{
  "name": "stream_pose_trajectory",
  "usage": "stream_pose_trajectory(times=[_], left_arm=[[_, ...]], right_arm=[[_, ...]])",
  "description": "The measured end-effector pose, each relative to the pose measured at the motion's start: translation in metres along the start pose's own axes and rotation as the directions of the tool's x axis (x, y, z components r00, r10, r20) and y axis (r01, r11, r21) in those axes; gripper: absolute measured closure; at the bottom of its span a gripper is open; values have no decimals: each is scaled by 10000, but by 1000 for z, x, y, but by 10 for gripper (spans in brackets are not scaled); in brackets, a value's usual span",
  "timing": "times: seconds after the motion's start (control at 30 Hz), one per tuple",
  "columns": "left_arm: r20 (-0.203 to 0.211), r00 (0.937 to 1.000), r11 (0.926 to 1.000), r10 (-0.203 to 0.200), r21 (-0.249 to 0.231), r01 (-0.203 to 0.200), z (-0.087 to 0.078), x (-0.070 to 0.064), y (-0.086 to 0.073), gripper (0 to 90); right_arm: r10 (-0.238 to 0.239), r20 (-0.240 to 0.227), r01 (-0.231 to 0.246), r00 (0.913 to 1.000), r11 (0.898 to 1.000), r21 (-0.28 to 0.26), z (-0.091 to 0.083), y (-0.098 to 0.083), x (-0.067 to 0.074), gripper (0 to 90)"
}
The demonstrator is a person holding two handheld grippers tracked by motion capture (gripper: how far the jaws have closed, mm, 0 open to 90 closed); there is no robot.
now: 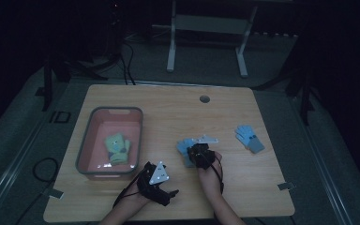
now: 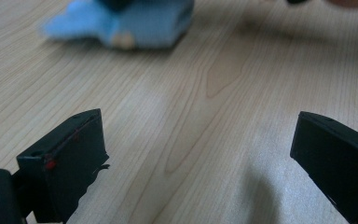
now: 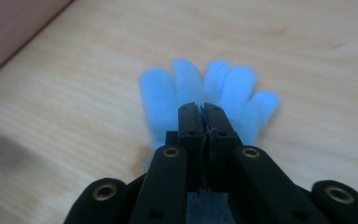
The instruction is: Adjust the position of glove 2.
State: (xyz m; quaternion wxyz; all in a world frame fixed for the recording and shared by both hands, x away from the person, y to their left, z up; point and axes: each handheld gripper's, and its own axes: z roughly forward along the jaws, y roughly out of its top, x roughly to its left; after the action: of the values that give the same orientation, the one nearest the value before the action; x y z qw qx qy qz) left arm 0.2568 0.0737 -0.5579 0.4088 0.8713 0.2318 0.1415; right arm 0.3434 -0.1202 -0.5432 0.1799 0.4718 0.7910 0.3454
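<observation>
A light blue glove (image 1: 183,147) (image 3: 214,88) lies flat on the wooden table, its fingers spread away from my right gripper (image 1: 198,153) (image 3: 204,108). That gripper's jaws are pressed together at the glove's cuff end, with a thin edge of fabric pinched between them. My left gripper (image 1: 166,187) (image 2: 196,140) rests low over bare wood near the front edge, jaws wide apart and nothing between them; the blue glove (image 2: 135,23) shows blurred ahead of it. A second blue glove (image 1: 249,138) lies at the right. A yellow-green glove (image 1: 117,149) sits in the pink bin (image 1: 86,140).
The bin stands at the table's left side. A round cable hole (image 1: 205,99) is near the far edge. A white metal frame (image 1: 206,23) stands on the floor behind the table. Cables trail on the dark floor at the left.
</observation>
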Motion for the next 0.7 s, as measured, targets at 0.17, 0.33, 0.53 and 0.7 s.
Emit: stream_pose_trajectory(times=[0.17, 0.33, 0.53, 0.7], left_arm=[[36, 10000, 10000, -88, -12, 88, 1, 0, 0, 36], [24, 10000, 10000, -29, 48, 29, 1, -1, -1, 36], [69, 10000, 10000, -47, -18, 47, 0, -1, -1, 36], [80, 10000, 10000, -48, -22, 48, 0, -1, -2, 36]], right_arm=[[-104, -215, 105, 9997, 9999, 12, 5, -7, 5, 711], [-387, -323, 383, 9987, 9992, -138, 2, -6, 8, 614], [-1005, -880, 944, 9910, 9930, -708, -20, 6, -5, 617], [-1563, -1103, 1443, 9815, 9834, -1099, -41, 13, -37, 635]])
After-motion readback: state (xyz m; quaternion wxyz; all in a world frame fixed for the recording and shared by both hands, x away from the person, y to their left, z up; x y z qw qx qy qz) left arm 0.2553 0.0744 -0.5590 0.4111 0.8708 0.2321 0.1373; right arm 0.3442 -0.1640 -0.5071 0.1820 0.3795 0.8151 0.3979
